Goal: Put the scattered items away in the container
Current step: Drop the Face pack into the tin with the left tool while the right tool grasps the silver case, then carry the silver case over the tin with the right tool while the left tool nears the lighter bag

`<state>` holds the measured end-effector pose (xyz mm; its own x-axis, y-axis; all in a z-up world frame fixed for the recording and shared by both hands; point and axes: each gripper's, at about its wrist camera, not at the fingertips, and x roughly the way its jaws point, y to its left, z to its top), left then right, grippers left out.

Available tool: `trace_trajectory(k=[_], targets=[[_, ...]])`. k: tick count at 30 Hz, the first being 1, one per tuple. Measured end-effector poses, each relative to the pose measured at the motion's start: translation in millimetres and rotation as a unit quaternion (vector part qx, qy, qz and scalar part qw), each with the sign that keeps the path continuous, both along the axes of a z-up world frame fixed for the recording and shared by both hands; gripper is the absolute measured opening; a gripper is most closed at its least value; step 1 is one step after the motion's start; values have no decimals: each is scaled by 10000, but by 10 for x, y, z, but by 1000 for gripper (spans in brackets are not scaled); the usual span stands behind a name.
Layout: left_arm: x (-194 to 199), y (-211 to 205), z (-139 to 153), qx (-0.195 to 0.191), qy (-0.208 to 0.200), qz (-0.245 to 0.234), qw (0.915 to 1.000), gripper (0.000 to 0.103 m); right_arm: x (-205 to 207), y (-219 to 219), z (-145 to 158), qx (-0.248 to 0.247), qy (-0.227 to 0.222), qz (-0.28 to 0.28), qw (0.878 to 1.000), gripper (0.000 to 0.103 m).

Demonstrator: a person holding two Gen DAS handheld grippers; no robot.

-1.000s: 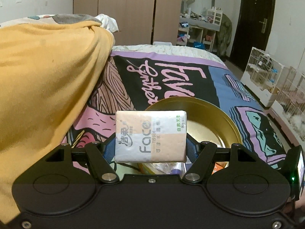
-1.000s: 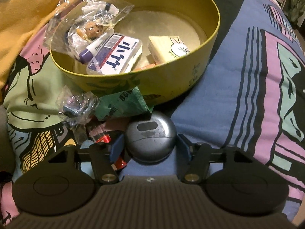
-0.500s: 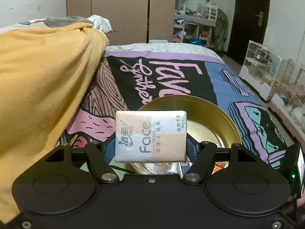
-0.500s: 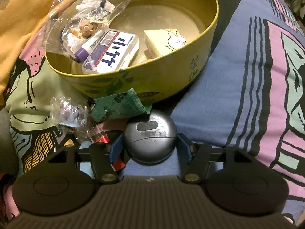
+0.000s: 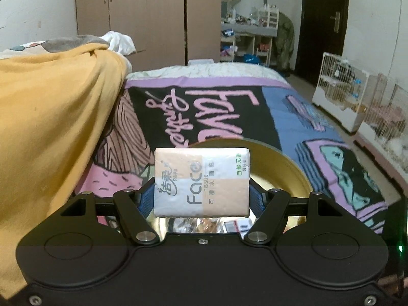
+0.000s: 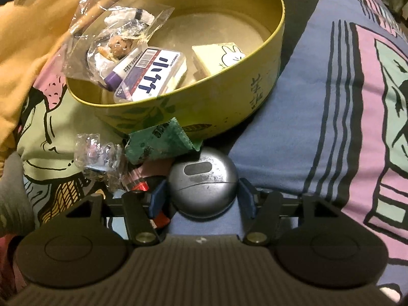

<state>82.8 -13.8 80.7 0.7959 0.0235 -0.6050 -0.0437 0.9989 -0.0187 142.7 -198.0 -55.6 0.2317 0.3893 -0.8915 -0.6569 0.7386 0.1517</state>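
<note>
Left gripper [image 5: 201, 199] pinched a tissue pack [image 5: 201, 182] above the tin [image 6: 255, 94]; right gripper [image 6: 202, 197] apparently clasped a round case [image 6: 202, 185] beside it, wrappers left outside.

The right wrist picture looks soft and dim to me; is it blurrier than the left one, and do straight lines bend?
Left wrist view: sharp print on the tissue pack, door frames bowing outward. Right wrist view: dimmer, with the yellow blanket smeared at the edge and the round tin softly lit, without hard glare.
</note>
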Motion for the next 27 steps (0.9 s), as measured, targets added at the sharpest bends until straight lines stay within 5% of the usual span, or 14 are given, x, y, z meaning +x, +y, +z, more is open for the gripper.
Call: trace_trajectory(k=[3,6,15,27], targets=[[87,-23,17,-24,-130,-66,9999,70,-63,-31,103,36,-59,26,10000,63],[195,-27,-49,12,-136,-81,9999,97,-134,-126,223,65,-138,5,9999,63],[112,210,-164,-481,163,82,9987,98,-358,-364,589,236,-269,-23,9994,63],[-143,96,-391,-574,689,-627,9940,96,-465,-432,805,282,-411,-213,9985,63]])
